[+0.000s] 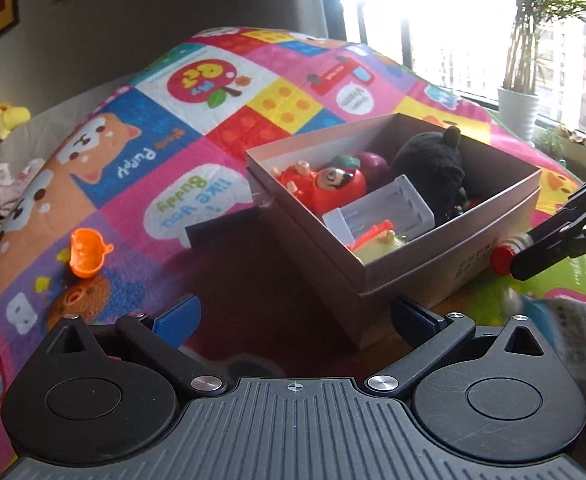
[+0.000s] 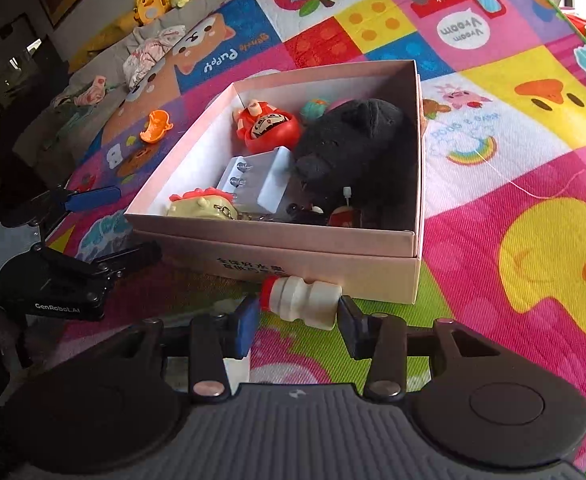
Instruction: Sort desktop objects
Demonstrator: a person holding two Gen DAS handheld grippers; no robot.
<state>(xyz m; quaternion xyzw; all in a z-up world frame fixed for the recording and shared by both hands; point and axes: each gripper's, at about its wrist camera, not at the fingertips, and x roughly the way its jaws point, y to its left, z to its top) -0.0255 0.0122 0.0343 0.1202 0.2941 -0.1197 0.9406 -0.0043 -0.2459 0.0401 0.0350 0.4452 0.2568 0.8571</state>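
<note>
Toy bottle point(image 2: 302, 300), a small cream one with a red cap, lies crosswise between the pads of the right hand-held gripper point(image 2: 299, 316), cap to the left, base to the right. The jaws are closed on it end to end, just in front of the near wall of the pink box point(image 2: 277, 236), low over the play mat point(image 2: 513, 152).

It looks like hard moulded plastic: light, stiff and fairly smooth, so it could slip or pivot under an end-to-end pinch. Its narrow waist would probably be the surer place to hold it, though the present grip seems enough for a short lift over the box wall.

The box already holds a black plush toy point(image 2: 357, 148), a red round doll point(image 2: 267, 126), a white battery holder point(image 2: 255, 180) and a yellowish keychain figure point(image 2: 203, 204); free room is scarce, mostly along the left inner wall.

The left hand-held gripper point(image 1: 293, 320) hangs open and empty at the box's left near corner. An orange toy piece point(image 1: 86, 253) lies unsorted on the mat to the far left; it looks light, thin and hollow, best pinched across its rim.
</note>
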